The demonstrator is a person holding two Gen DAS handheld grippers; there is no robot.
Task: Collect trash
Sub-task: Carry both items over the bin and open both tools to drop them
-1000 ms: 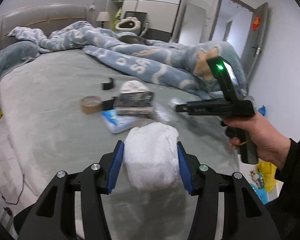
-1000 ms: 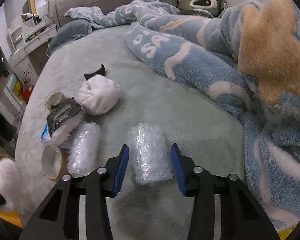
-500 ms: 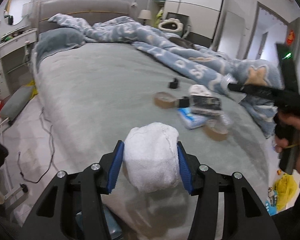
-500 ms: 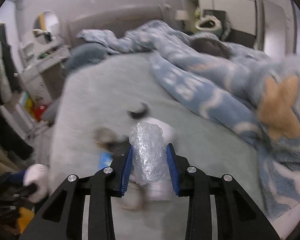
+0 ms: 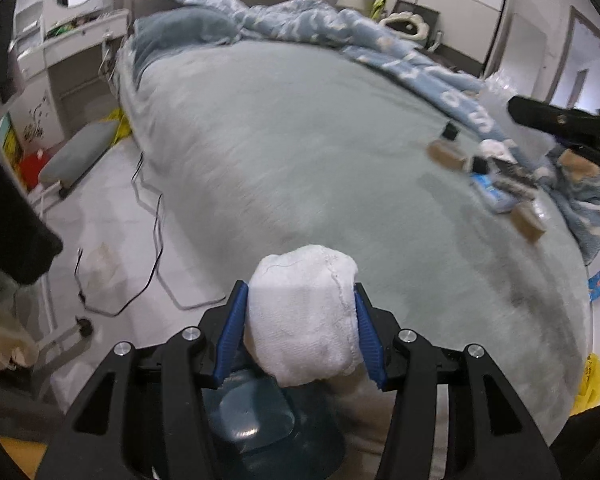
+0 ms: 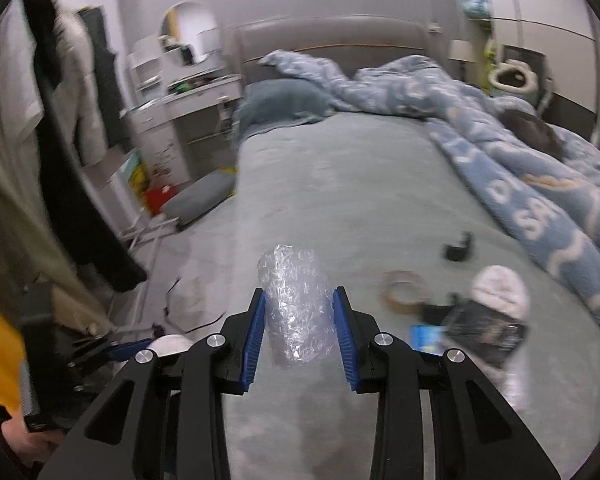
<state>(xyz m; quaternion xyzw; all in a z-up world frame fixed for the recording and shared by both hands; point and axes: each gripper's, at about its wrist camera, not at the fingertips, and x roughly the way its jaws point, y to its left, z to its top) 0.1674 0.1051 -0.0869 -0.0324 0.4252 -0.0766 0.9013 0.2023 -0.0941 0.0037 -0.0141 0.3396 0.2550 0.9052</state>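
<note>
With the left gripper (image 5: 300, 336) clamped on a wad of white tissue (image 5: 304, 316) above the blue bin (image 5: 256, 436) at the bed's edge, and the right gripper (image 6: 300, 332) clamped on a roll of bubble wrap (image 6: 296, 308) lifted off the bed (image 6: 340, 184), two pieces are picked up but neither looks binned yet; still on the bed lie a tape roll (image 6: 402, 286), a black packet (image 6: 486, 332) and another white wad (image 6: 500, 290)
</note>
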